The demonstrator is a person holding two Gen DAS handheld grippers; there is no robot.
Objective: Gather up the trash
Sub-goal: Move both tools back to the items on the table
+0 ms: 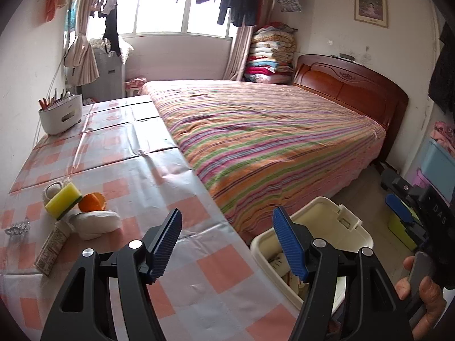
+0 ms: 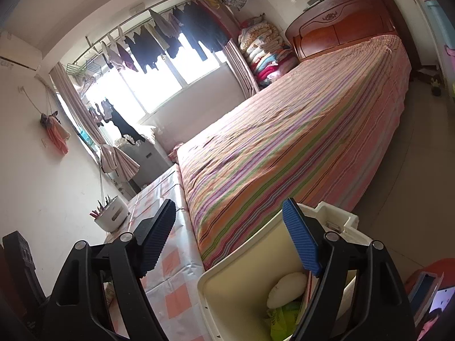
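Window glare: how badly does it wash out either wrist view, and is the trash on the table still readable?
Left wrist view: the window is blown out, sheen streaks the tablecloth, yet the sponge and orange peel stay crisp. Right wrist view: window overexposed, frame tilted, edges bent by fisheye; the bin interior is evenly lit.

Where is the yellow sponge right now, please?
In the left wrist view, the yellow sponge lies at the left of the checked table, touching the orange cup beside it.
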